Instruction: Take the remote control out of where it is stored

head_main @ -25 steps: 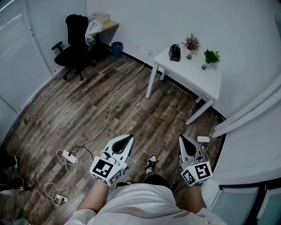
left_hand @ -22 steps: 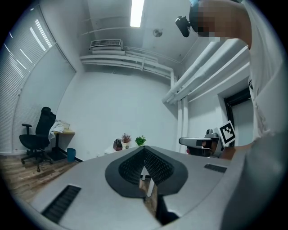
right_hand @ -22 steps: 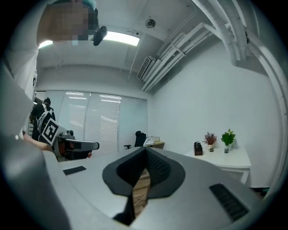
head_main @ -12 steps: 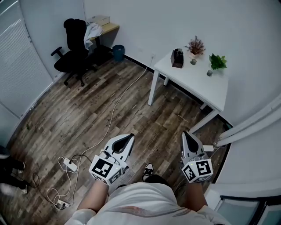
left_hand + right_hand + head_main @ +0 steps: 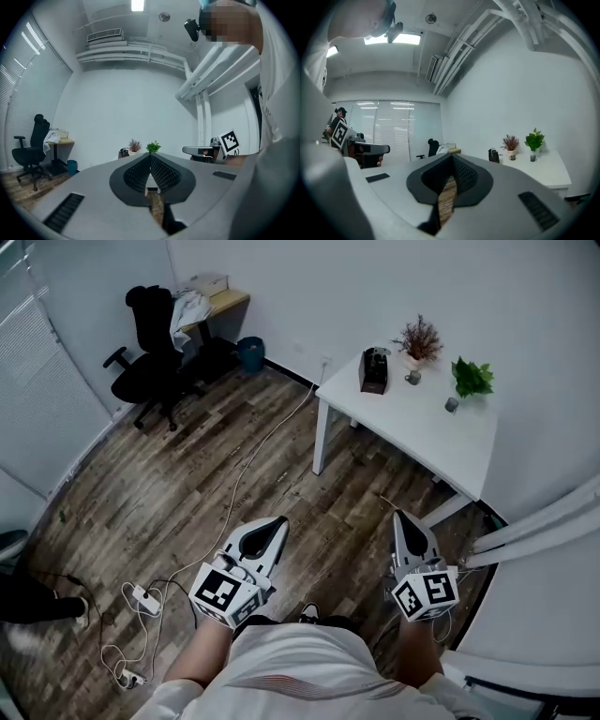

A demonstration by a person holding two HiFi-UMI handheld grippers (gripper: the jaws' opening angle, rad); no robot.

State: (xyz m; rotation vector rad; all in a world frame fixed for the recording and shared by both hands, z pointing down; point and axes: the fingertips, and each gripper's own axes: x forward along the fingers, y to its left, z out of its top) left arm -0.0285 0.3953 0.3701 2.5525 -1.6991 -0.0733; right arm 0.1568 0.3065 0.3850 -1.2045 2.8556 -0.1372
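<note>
Table [image 5: 412, 432] nearer | white, rectangular, smooth | floor [image 5: 187, 474] wood-grain planks

Even, cool light from ceiling lamps [image 5: 137, 4]; soft shadows under the desk [image 5: 422, 427]; gripper views fisheye-bent, with dark vignetted corners.

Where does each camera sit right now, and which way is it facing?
Head view: on the person's head, facing steeply down at wooden floor and white table; forearms, shirt, left hand-held gripper and right hand-held gripper show.
Left gripper view: rides the left one, looking along its shut jaws toward the table; shirt at right.
Right gripper view: rides the right one, along shut jaws toward table and blinds; shirt at left.
Shared: the green plant is in all three.
</note>
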